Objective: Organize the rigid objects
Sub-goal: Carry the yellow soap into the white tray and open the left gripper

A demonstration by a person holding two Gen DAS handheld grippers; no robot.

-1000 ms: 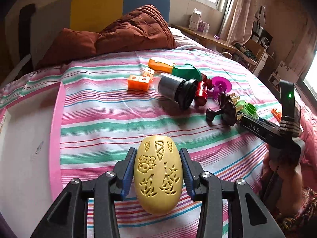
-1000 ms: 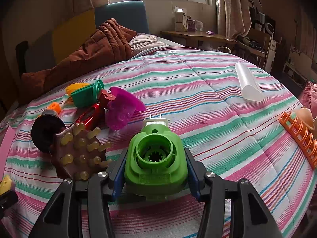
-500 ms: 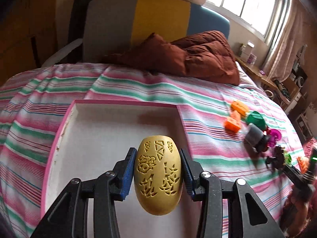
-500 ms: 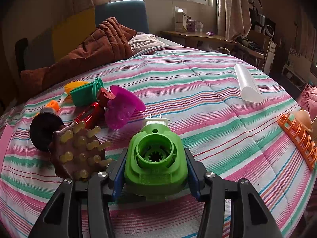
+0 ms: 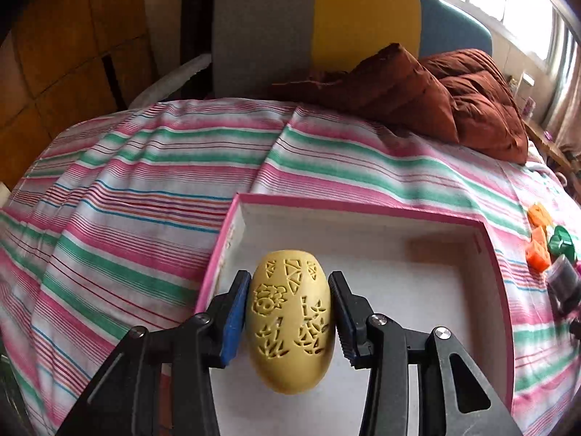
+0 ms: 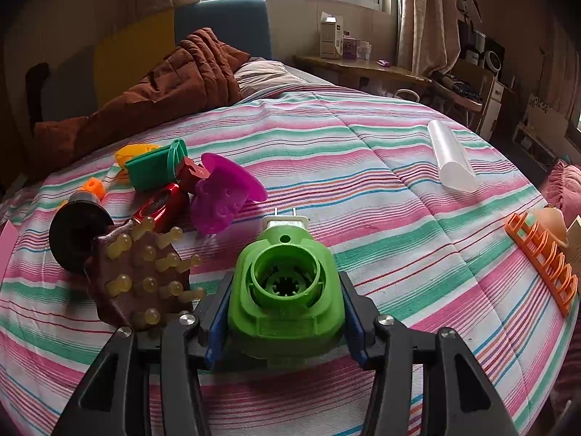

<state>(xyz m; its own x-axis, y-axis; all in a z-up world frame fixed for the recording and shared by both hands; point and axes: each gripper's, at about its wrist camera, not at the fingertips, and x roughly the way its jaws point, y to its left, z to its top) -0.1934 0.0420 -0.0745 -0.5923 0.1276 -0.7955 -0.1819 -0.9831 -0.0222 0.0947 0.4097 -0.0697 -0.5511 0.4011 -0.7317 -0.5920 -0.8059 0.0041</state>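
Note:
My left gripper (image 5: 289,285) is shut on a yellow egg-shaped shell (image 5: 290,327) with cut-out patterns. It hangs over the near left part of a white box with a pink rim (image 5: 363,205) that lies on the striped bed. The box floor looks bare. In the right wrist view, my right gripper (image 6: 285,290) is shut on a green plug-in device (image 6: 287,312) with a round socket on top and two metal prongs at its far end. The device sits low over the bedspread.
Left of the green device lie a brown knobbed brush (image 6: 141,283), a black cylinder (image 6: 78,236), a red piece (image 6: 163,205), a purple flanged piece (image 6: 225,196) and a green cup (image 6: 156,169). A clear tube (image 6: 450,161) and an orange rack (image 6: 544,258) lie right. A brown quilt (image 5: 435,101) is heaped behind the box.
My left gripper has swung left with the yellow egg, from the bedspread beside the toys to above the white box. The right gripper and the green device have stayed put.

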